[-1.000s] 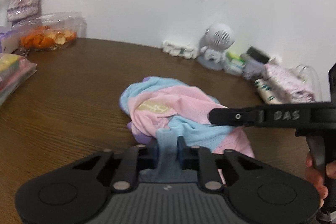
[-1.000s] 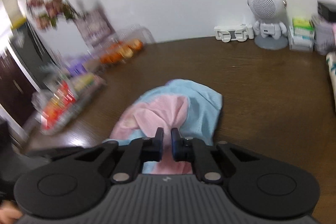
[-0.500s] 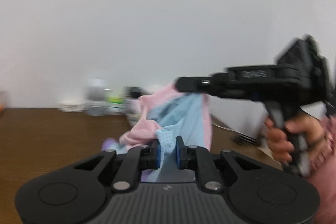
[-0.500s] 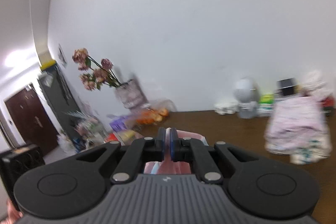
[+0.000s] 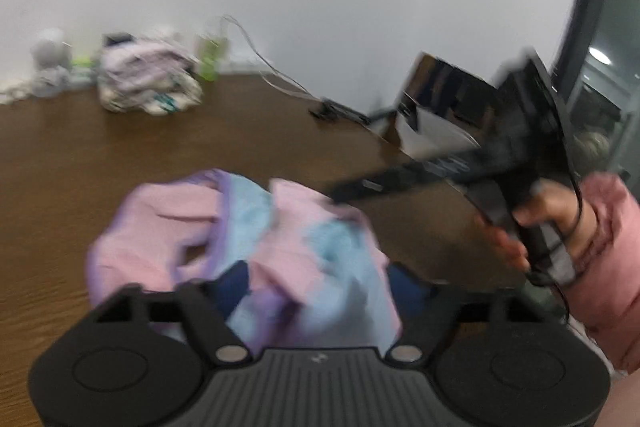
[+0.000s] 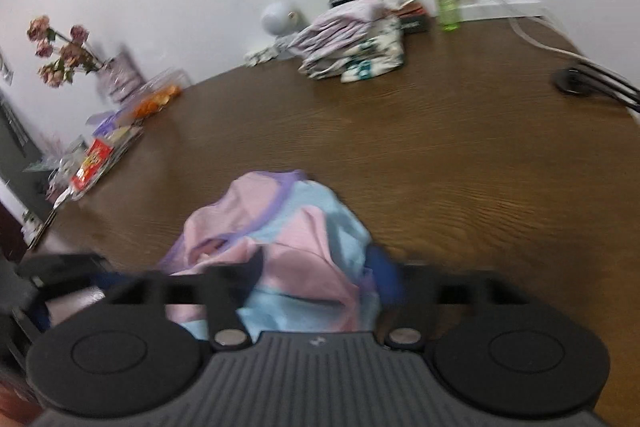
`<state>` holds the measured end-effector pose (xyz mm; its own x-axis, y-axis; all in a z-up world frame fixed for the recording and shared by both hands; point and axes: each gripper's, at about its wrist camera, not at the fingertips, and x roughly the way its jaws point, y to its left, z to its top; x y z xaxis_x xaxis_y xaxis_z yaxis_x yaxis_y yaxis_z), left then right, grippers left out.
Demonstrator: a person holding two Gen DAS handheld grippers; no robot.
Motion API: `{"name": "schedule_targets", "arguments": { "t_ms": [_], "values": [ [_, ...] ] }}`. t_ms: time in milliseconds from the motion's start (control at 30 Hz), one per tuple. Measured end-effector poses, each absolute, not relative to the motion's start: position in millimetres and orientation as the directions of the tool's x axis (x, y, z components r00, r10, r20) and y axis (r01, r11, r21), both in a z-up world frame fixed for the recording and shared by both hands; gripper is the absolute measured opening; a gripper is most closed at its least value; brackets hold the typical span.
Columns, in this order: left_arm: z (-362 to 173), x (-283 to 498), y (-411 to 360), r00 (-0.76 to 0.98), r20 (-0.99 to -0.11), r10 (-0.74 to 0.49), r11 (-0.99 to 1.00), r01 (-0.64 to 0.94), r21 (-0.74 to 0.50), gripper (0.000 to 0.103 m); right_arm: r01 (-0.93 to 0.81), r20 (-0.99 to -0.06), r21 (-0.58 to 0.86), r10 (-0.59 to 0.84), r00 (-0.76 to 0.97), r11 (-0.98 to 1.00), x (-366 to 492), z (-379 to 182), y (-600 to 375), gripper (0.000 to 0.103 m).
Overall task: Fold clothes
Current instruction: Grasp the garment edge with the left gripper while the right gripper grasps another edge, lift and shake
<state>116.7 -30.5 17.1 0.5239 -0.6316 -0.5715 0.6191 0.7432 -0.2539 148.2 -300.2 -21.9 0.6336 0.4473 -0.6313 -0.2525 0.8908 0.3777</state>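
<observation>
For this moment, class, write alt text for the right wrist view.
A crumpled pink, blue and lilac mesh garment lies on a brown wooden table, between the open right gripper. A stack of folded clothes sits by the white wall.

Motion blur smeared the pink and blue garment, so its folds could not be read. It covered the space between the left claw's spread fingers. The right claw's fingers were blurred and partly buried in cloth. The picture's right edge cut off the pink sleeve.
</observation>
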Motion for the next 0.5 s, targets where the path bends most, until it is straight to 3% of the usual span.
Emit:
{"name": "schedule_targets", "arguments": {
  "t_ms": [67,300,500],
  "values": [
    [22,120,-13,0.581,-0.562,-0.589,0.786,0.575,-0.228,0.091,-0.254,-0.619,0.37,0.442,0.649,0.893,139,-20,-306,0.079],
    [20,133,6,0.647,-0.66,-0.382,0.895,0.436,-0.091,0.092,-0.261,-0.6,0.363,0.439,0.669,0.895,130,-17,-318,0.084],
    [-2,139,-6,0.577,-0.711,-0.402,0.871,0.48,-0.103,0.092,-0.299,-0.648,0.35,0.46,0.607,0.888,134,-28,-301,0.084]
  ]
}}
